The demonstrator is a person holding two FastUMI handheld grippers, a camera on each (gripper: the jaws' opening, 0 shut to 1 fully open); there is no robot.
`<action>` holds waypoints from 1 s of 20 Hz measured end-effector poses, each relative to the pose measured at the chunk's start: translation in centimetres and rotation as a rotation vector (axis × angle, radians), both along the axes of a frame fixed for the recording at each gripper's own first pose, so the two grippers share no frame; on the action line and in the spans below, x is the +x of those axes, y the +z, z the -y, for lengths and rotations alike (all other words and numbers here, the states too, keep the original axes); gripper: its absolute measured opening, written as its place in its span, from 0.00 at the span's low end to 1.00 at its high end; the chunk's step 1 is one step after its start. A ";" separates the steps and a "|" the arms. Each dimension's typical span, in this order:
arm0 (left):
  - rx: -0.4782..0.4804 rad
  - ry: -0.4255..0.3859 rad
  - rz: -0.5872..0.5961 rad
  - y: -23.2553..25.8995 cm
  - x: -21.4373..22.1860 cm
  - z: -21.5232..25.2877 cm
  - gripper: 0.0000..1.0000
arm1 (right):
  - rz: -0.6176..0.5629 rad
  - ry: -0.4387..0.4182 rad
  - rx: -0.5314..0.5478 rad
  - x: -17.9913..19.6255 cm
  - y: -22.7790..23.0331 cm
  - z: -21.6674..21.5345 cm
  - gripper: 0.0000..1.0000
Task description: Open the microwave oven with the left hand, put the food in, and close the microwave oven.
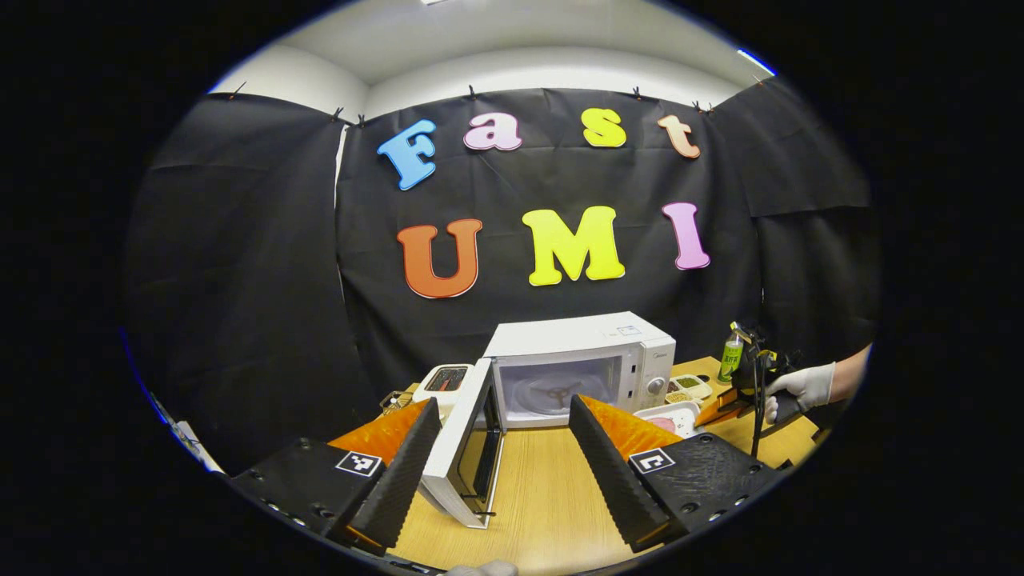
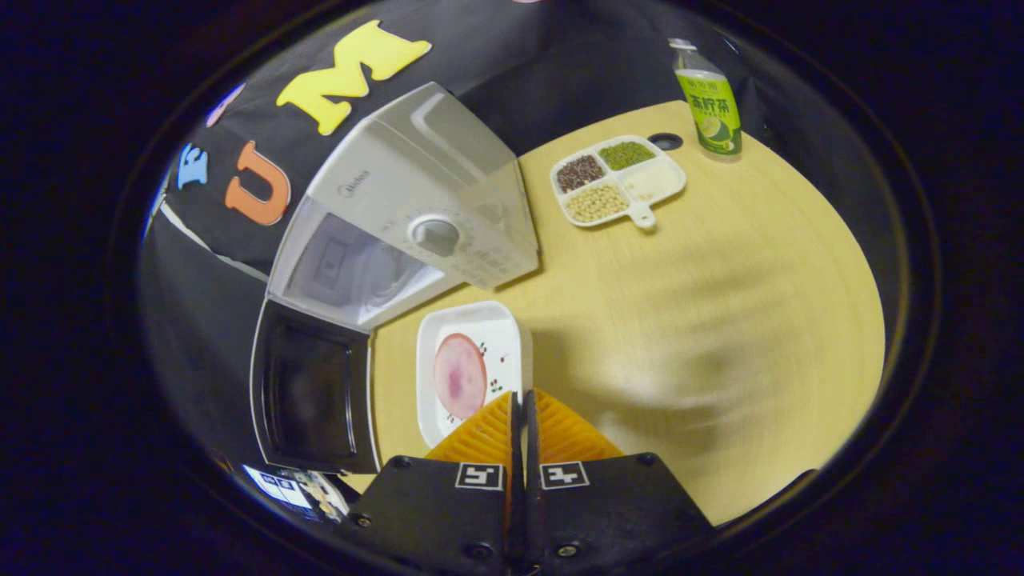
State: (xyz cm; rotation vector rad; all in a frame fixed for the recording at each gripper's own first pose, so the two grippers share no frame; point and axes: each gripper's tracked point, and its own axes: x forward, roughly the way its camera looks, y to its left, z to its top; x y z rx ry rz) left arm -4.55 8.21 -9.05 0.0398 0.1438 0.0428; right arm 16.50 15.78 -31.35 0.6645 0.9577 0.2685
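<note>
Holding the rim of the white plate [image 2: 472,372] between closed right tongs [image 2: 524,408], the food, a pink round slice [image 2: 460,376], rides on the plate just in front of the microwave [image 2: 416,216], presumably so it can be lifted into the open cavity. The microwave door [image 1: 464,440] stands swung out between the left tongs [image 1: 504,460], which are spread wide and grip nothing, held back low over the counter [image 1: 544,496]. A gloved hand [image 1: 800,388] carries the right tongs at the far side, angled down toward the plate.
</note>
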 end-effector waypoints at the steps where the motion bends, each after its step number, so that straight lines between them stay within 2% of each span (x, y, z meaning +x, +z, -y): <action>1: -0.008 -0.001 -0.009 -0.1 -0.2 -0.5 0.96 | 0.028 -0.024 0.029 0.4 0.7 -1.4 0.00; 3: -0.016 -0.002 -0.012 -0.1 -0.2 -1.4 0.96 | 0.076 -0.072 0.078 1.3 1.8 -4.2 0.04; 4: -0.009 0.004 -0.023 -0.3 -0.3 -2.0 0.96 | 0.102 -0.100 0.101 2.0 2.2 -5.7 0.00; 5: -0.004 0.010 -0.038 -0.8 -0.2 -2.6 0.96 | 0.129 -0.134 0.127 2.5 2.7 -7.1 0.04; 9: -0.008 0.040 -0.100 -2.2 -0.4 -4.6 0.96 | 0.231 -0.276 0.258 4.6 4.4 -13.1 0.04; 12: -0.020 0.055 -0.089 -2.1 -0.2 -5.6 0.96 | 0.231 -0.450 0.328 5.6 4.2 -15.6 0.04; 13: -0.022 0.059 -0.085 -2.3 0.0 -5.8 0.96 | 0.231 -0.504 0.336 5.7 4.3 -16.0 0.00; 14: -0.023 0.056 -0.082 -2.4 0.2 -6.1 0.97 | 0.231 -0.538 0.342 6.1 4.0 -16.8 0.04; 18: -0.004 0.070 -0.084 -3.6 1.1 -7.4 0.96 | 0.245 -0.649 0.379 8.6 3.3 -19.4 0.04; 20: 0.006 0.066 -0.101 -4.3 1.3 -7.7 0.96 | 0.244 -0.679 0.386 10.3 3.0 -20.4 0.04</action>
